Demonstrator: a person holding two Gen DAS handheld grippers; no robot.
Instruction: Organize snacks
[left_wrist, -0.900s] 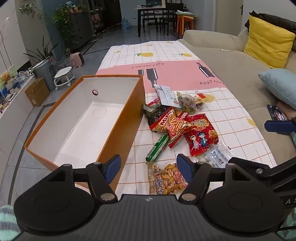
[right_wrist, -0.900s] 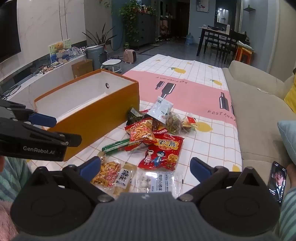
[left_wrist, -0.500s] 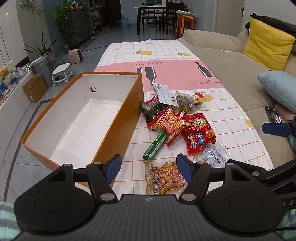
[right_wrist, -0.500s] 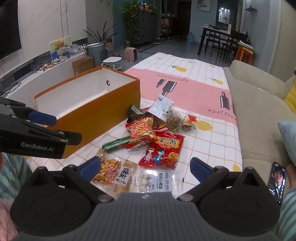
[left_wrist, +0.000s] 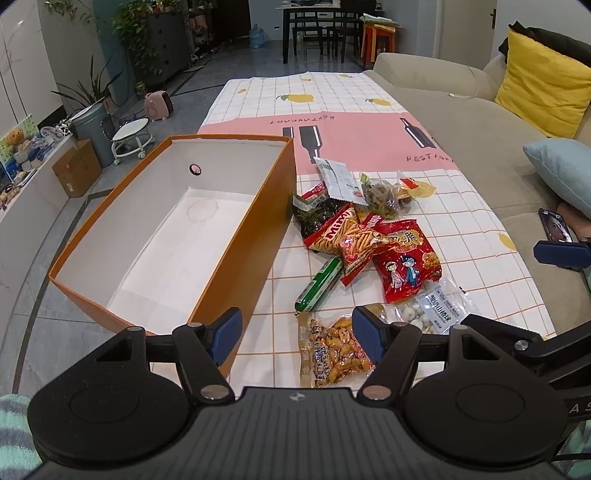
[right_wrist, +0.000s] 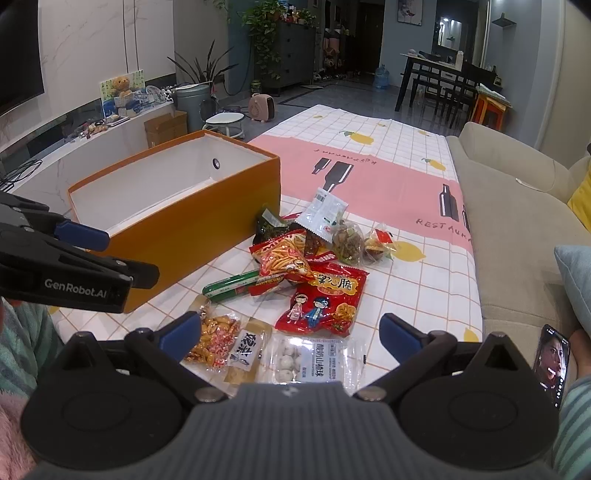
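Two grippers hang over the counter, and both have their blue fingers wide apart with nothing between them. The left gripper (left_wrist: 297, 330) is above the near corner of the big orange cardboard box (left_wrist: 236, 258), which is white inside and has nothing in it. The right gripper (right_wrist: 290, 332) is to the right of the box, over the snacks closest to the person.

All the snacks lie in a heap on the checked cloth with lemons and a pink stripe (left_wrist: 369, 133), just to the right of the box. None of them is in the box.

The clear bag of orange peanuts (left_wrist: 332, 350) lies near the box's near corner, under the left gripper. Next to it, farther from the box, is the clear bag of white balls (right_wrist: 310, 360). Behind these is the red bag with two cartoon children (left_wrist: 404, 264). The green stick-shaped snack (left_wrist: 319, 284) lies between that red bag and the box. The red and orange bag of crunchy sticks (left_wrist: 341, 236) lies on top of the pile, partly over a dark green bag (left_wrist: 310, 216) that is close to the box wall. A white packet (left_wrist: 336, 177) and a clear bag of brown bits (left_wrist: 384, 194) lie at the far end of the heap.

A beige sofa (left_wrist: 480, 147) stands on the far side of the cloth from the box.
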